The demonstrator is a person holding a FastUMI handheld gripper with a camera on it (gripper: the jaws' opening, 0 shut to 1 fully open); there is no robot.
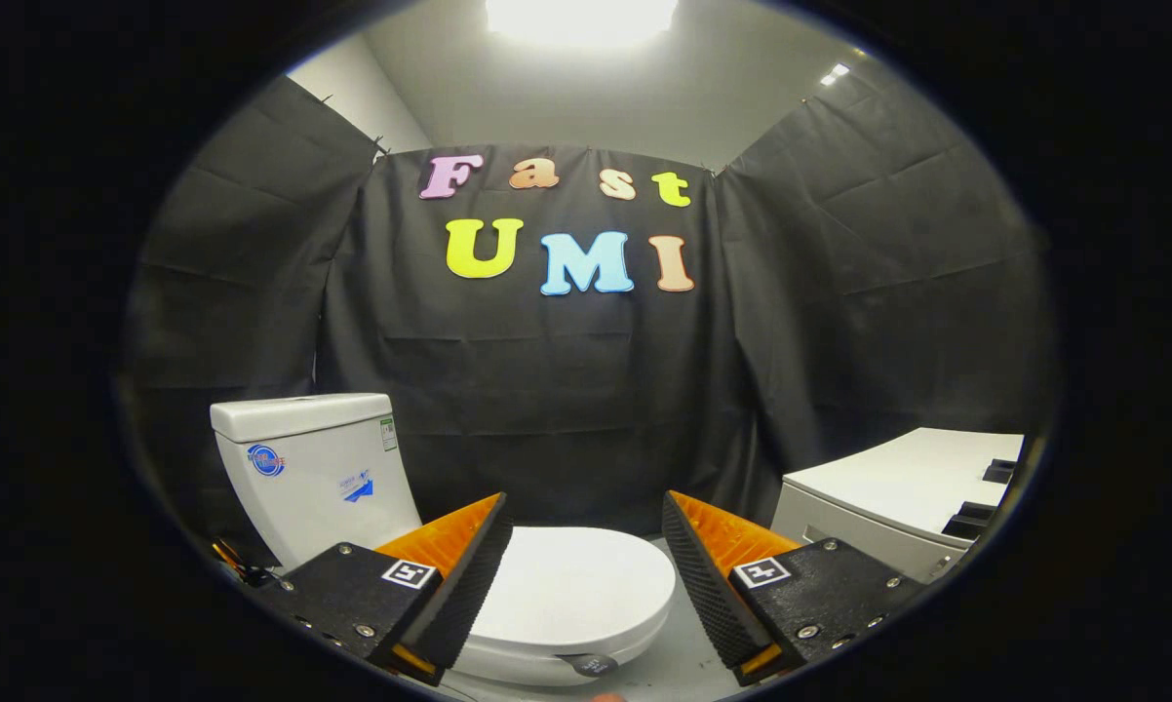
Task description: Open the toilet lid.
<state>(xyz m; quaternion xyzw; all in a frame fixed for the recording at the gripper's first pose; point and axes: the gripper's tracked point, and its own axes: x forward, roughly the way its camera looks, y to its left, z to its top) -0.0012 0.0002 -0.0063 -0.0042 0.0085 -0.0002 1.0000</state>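
- The booth wall [586, 390] of dark cloth hangs well beyond the jaws.
- A white toilet stands ahead: its tank [313, 468] rises beyond the left jaw.
- The toilet lid [571, 585] lies flat and closed, showing between the jaws and just ahead of them.
- A white cabinet [898, 487] sits beyond the right jaw, apart from the toilet.
- The gripper [581, 546] hovers over the lid, jaws spread wide, gripping nothing.
- A small dark tab [591, 665] sits at the lid's near rim.
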